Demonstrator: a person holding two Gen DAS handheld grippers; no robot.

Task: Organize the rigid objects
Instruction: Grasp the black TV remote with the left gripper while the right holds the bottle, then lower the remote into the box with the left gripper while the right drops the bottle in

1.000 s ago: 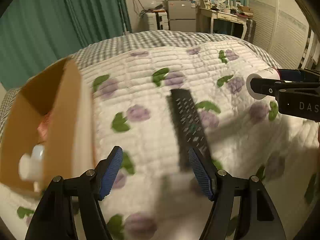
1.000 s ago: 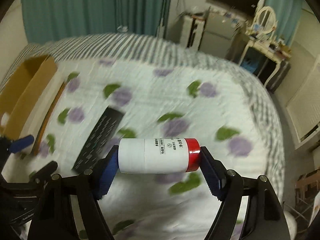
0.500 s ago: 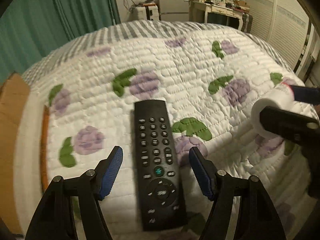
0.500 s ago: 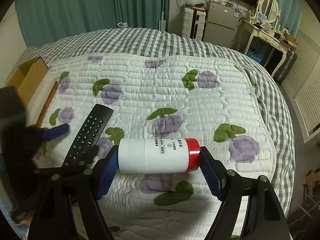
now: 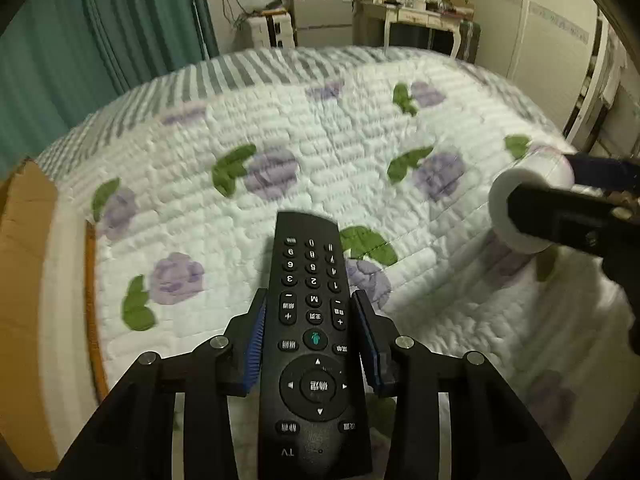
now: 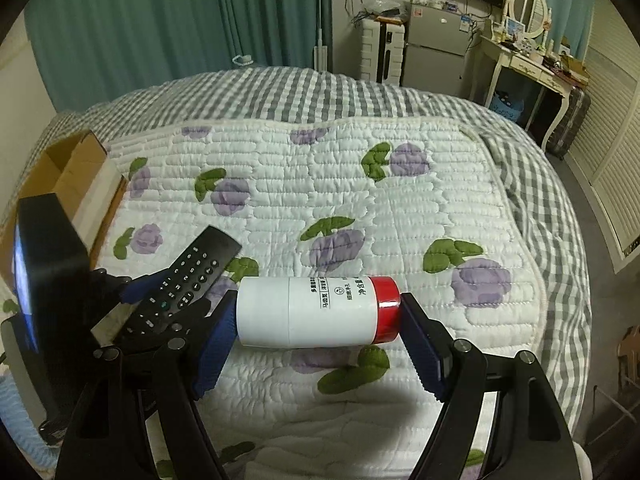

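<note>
My left gripper (image 5: 314, 340) is shut on a black TV remote (image 5: 312, 320), gripping its sides; the remote's far end points away over the quilt. The remote also shows at the left of the right wrist view (image 6: 188, 280), lifted a little above the bed. My right gripper (image 6: 316, 340) is shut on a white bottle with a red cap (image 6: 316, 312), held sideways by its two ends above the quilt. The bottle appears at the right of the left wrist view (image 5: 528, 204).
A white quilt with purple flowers (image 6: 360, 200) covers the bed. An open cardboard box (image 6: 60, 172) sits at the bed's left edge, also at the left in the left wrist view (image 5: 24, 280). A fridge, a dresser and teal curtains stand beyond the bed.
My left gripper swung from the box to the remote, straddled it, then shut on it and raised it slightly. The right gripper kept its hold on the bottle.
</note>
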